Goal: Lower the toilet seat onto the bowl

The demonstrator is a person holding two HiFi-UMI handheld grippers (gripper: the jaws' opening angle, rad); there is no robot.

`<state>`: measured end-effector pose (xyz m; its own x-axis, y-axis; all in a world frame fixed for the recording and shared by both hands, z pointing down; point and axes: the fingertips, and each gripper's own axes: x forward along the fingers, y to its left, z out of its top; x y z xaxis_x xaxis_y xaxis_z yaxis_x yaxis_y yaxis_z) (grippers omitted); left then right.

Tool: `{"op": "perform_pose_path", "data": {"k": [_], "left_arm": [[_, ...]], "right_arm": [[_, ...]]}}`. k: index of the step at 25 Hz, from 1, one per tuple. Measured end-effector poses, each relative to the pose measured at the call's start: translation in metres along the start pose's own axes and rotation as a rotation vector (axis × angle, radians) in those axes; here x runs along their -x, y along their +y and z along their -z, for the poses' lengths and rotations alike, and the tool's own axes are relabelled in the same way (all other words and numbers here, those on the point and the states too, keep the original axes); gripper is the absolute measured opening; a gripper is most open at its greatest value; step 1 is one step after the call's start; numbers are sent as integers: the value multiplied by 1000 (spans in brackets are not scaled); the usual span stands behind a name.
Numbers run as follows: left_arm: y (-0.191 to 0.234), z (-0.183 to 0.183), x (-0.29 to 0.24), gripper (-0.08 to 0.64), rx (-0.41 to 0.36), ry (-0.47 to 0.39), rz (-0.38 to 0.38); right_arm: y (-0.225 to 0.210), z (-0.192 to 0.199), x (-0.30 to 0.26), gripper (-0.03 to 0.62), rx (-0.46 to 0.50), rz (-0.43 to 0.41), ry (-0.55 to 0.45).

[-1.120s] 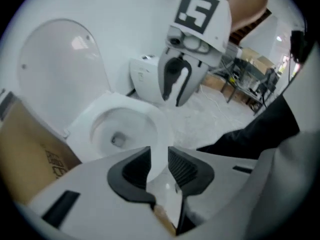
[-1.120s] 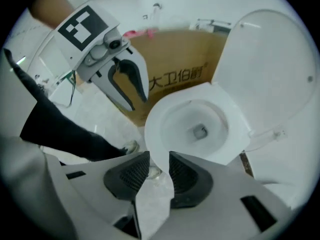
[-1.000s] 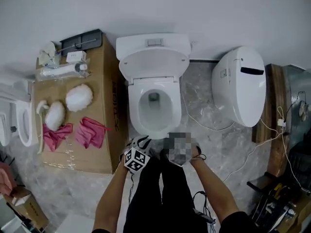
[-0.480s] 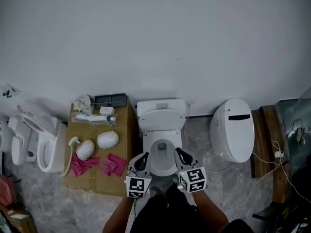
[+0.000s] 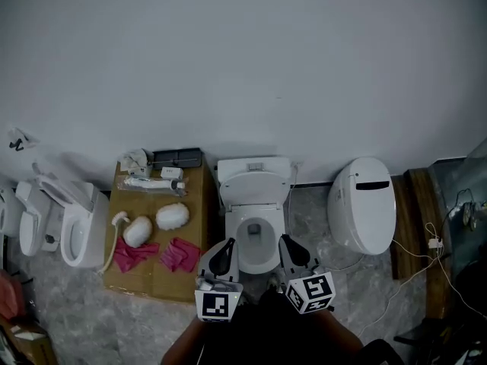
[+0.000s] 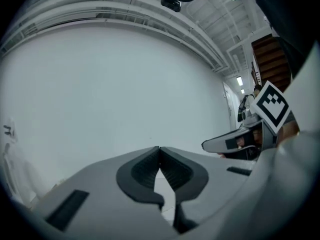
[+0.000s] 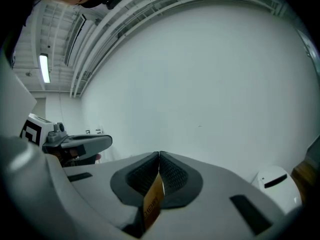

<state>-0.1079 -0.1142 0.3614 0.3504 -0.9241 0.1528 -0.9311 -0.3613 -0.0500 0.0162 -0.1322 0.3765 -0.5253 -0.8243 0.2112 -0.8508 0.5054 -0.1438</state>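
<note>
The toilet [image 5: 271, 234] stands at lower centre of the head view, against the white wall [image 5: 243, 59]. The toilet seat [image 5: 259, 260] seems to lie flat on the bowl, and the lid [image 5: 253, 189] is raised behind it against the tank [image 5: 255, 166].

Both grippers hang at the bottom edge, on either side of the bowl's front. The left gripper [image 5: 225, 246] has its jaws pressed together with nothing between them. The right gripper [image 5: 286, 242] is closed too. In its own view a tan printed strip [image 7: 152, 196] shows in the slit below the tips. I cannot tell whether it sits between the jaws or behind them.

Left of the toilet, a cardboard box [image 5: 152, 280] carries pink cloths [image 5: 183, 255].
</note>
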Motion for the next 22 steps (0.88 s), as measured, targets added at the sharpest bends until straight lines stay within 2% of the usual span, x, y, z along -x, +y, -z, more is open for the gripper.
{"op": "perform_pose_path", "data": {"k": [8,22], "left_arm": [[9,-6,-4,9,30,-20,-41],[1,-4,-1,9,56,-20,-43]], "right_arm": [[3,2,-4,26,12,-22,11],[1,-2,-1,26,5,-27,-1]]}}
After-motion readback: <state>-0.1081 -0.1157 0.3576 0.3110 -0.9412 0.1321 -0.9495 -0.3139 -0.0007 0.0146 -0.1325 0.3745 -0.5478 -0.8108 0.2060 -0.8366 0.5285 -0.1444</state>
